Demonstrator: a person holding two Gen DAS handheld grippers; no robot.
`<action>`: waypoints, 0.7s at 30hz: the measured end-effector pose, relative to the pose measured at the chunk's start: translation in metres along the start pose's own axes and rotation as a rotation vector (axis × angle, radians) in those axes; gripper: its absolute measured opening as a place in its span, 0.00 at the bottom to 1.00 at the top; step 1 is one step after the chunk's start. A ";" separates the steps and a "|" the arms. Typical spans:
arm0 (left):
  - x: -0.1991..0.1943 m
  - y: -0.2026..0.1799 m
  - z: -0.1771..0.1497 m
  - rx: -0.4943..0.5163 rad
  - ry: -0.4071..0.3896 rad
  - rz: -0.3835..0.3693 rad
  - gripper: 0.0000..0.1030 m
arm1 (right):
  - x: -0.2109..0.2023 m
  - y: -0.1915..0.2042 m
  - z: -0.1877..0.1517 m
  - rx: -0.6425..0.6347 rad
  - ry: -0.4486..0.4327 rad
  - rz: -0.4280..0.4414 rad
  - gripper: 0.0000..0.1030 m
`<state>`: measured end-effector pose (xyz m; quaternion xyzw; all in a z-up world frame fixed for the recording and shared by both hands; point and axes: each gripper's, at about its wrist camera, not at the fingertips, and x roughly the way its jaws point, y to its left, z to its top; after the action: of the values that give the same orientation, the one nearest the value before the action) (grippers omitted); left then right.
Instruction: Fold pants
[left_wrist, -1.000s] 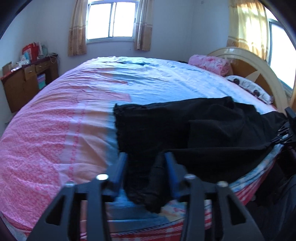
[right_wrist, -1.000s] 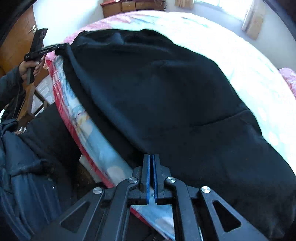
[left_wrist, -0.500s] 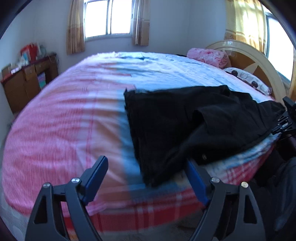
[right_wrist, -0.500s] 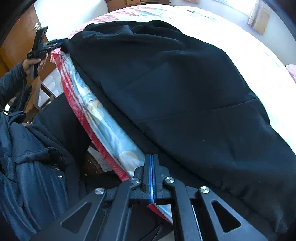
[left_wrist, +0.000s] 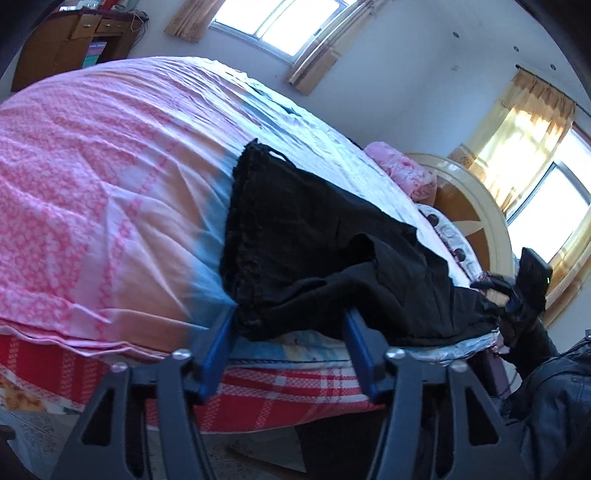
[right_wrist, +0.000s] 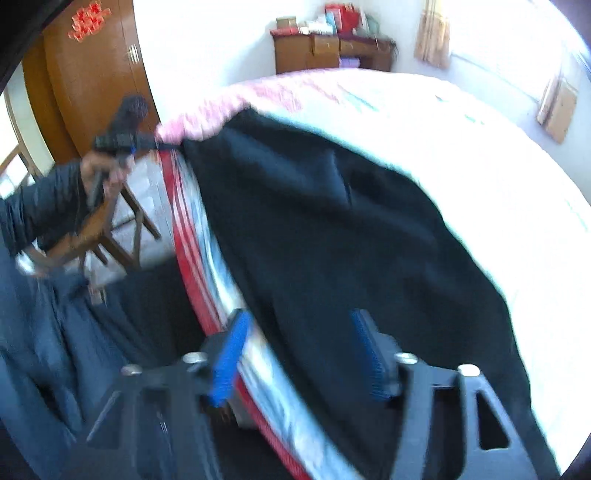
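Pants waistband visible left view only.

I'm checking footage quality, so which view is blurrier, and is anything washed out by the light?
Right wrist view: motion-blurred overall, black pants soft-edged, bedspread blown out to white. Left wrist view: sharper, mild smear near the left gripper, windows overexposed, fisheye bending the bed.

pants: matt black cloth | headboard: glossy wood
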<state>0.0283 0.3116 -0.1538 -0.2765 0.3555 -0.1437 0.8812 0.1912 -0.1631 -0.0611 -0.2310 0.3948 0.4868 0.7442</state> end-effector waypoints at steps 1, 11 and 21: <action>0.001 -0.001 0.001 0.000 -0.017 0.000 0.37 | 0.004 0.000 0.014 0.006 -0.013 0.003 0.60; -0.008 -0.036 0.020 0.235 -0.124 0.078 0.27 | 0.086 0.015 0.159 0.001 -0.098 0.024 0.60; 0.011 -0.023 0.027 0.348 -0.082 0.122 0.27 | 0.228 0.043 0.234 -0.111 0.139 0.070 0.37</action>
<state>0.0539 0.2984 -0.1298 -0.1032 0.3050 -0.1377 0.9367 0.2857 0.1490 -0.1083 -0.2913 0.4258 0.5163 0.6836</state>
